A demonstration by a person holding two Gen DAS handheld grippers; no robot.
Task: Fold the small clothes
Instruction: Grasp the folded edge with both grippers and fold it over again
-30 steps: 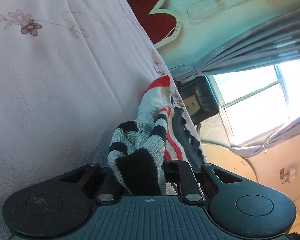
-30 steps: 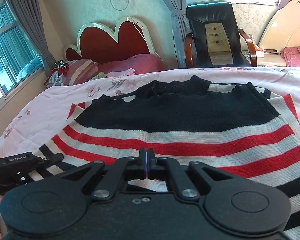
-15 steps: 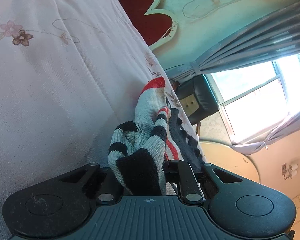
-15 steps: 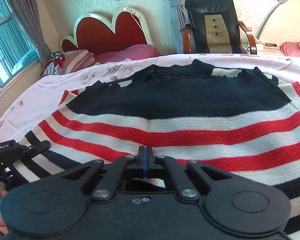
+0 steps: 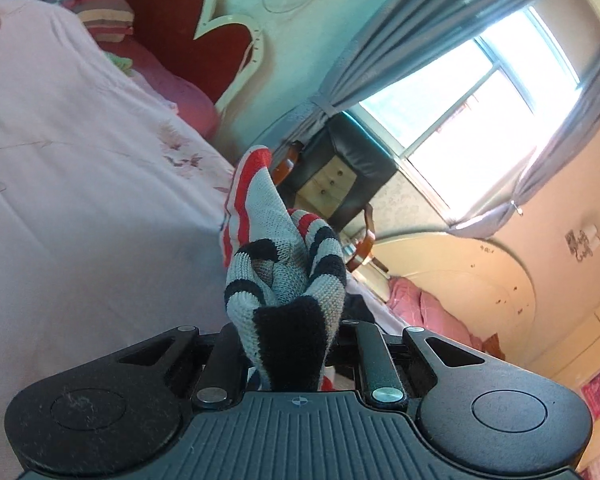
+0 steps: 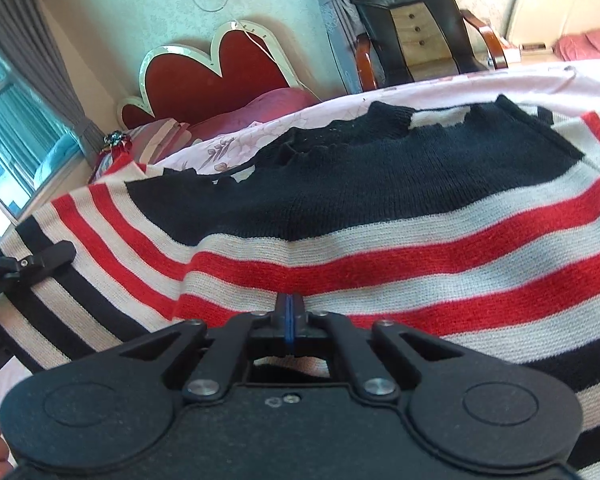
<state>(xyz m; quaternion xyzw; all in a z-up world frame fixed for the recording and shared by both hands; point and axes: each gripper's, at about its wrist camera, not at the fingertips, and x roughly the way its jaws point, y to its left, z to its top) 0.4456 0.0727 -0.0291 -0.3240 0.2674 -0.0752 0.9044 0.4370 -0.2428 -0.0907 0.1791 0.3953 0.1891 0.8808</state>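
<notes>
Pink floral bedsheet is filling the left of the left wrist view, with a red headboard far off and a black armchair by the window. Left gripper is pinching a bunched wad of the striped sweater, its fingers squeezing thick knit that is trailing away up toward the sheet. It's looking soft, floppy and light, so it's probably going to sag wherever it isn't held.

Right wrist view: the sweater is lying spread over the bed, black yoke far, red and cream stripes near. Right gripper is sitting low over the near stripes with fingers pressed together; I can't tell if they're catching any knit. The left gripper's fingers are showing at the left edge on the sleeve. I'd be grabbing hems or seams, since a loose knit like this is likely stretching.
</notes>
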